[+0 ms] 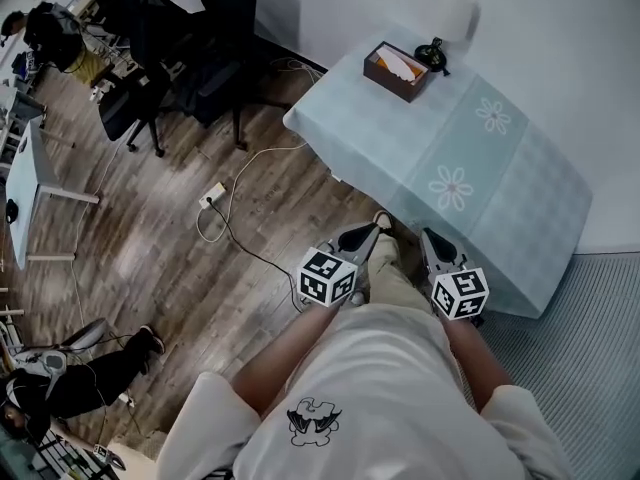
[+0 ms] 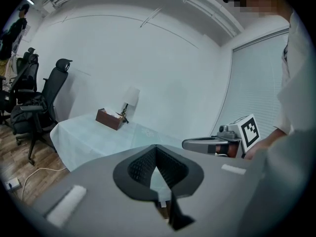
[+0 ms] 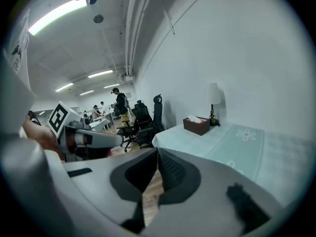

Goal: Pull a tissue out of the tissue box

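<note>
Right now both grippers are clenched on nothing: the left gripper (image 1: 372,230) and the right gripper (image 1: 432,240) each show their jaws pressed together with only air between them. The tissue box (image 1: 397,71) sits well ahead of both, at the far end of the cloth-covered surface (image 1: 420,148), with a tissue (image 1: 400,64) poking out of its top. My first worry is arriving with the jaws shut, since closed tips would likely stuff the tissue back into the slot or shove the box along instead of pinching the paper. The box looks light to me, so a pull with nothing holding it down could lift the whole box with the tissue. A small lamp (image 1: 437,53) stands just beside the box, on the side farther from my grippers, and a reach that overshoots could tip it. The cloth may also drag and bunch if a gripper rides too low across it, which would carry the box with it.
</note>
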`<state>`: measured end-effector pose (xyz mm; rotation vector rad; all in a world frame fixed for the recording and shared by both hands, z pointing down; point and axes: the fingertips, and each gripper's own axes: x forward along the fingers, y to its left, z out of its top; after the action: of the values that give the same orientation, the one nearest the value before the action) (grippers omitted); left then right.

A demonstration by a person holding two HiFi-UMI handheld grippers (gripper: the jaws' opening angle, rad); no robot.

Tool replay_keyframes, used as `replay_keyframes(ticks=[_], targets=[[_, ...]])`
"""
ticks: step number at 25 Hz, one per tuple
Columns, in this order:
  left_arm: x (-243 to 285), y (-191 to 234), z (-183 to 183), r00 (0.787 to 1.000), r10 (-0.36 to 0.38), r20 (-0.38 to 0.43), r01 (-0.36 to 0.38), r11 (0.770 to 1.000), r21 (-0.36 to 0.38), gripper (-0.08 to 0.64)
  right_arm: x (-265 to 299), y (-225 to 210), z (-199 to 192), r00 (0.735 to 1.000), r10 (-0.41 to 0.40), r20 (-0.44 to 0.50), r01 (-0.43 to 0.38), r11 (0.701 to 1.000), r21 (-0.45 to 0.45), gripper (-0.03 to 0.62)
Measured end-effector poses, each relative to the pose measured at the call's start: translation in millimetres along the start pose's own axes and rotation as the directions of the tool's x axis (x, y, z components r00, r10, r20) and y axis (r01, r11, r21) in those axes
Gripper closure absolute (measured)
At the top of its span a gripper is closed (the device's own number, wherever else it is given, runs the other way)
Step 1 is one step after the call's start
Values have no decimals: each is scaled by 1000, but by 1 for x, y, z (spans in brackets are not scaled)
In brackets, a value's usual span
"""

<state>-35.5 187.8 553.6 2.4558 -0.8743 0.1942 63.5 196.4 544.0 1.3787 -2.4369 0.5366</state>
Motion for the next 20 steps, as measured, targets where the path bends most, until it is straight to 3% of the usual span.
replay_keyframes(ticks=[6, 14, 20], targets=[[60, 55, 44, 999, 32, -18, -31, 999, 13, 555, 74, -54, 33, 999, 34, -4, -34, 999, 8, 578], [163, 119, 127, 998, 56, -40, -55, 998, 28, 555, 164, -137, 108, 997, 75, -14, -75, 997, 5, 577], [191, 165, 167, 997, 71, -43, -70, 997, 31, 555, 213, -170, 140, 996, 80, -41, -81, 996, -29, 577]])
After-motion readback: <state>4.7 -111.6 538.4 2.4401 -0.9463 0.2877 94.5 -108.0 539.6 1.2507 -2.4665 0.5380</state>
